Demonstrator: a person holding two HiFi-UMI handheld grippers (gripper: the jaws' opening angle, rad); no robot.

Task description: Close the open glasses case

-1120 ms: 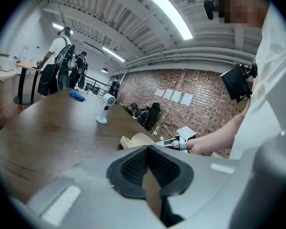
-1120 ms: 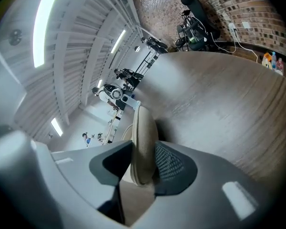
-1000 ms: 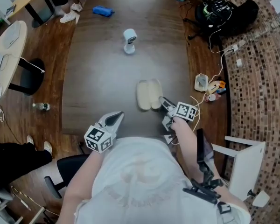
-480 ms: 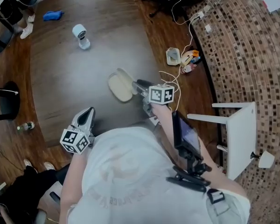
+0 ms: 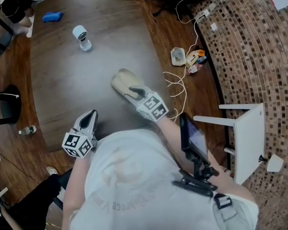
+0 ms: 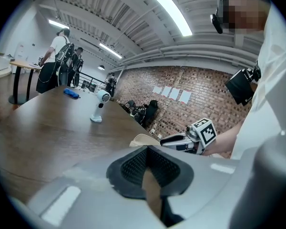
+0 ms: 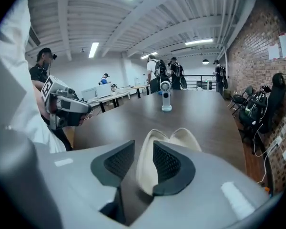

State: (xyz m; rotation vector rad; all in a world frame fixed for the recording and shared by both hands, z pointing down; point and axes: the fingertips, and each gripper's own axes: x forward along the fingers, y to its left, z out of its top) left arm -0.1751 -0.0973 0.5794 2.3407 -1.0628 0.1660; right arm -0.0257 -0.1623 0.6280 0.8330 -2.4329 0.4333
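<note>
Straddling lid (image 7: 148, 168) of case (image 5: 126, 83) loosely with right gripper (image 5: 134, 91) jaws, just narrowed, unclamped; case half shut on counter (image 5: 72, 85), 11 o'clock from it; left gripper (image 5: 90, 120) jaws closed, empty; left to do: pressing lid down

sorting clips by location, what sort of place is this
Probably a shared open-plan office or lab in a loft-style building: a long dark wooden table, a brick wall with sheets of paper pinned up, an exposed ceiling with strip lights, and people by desks further back.
</note>
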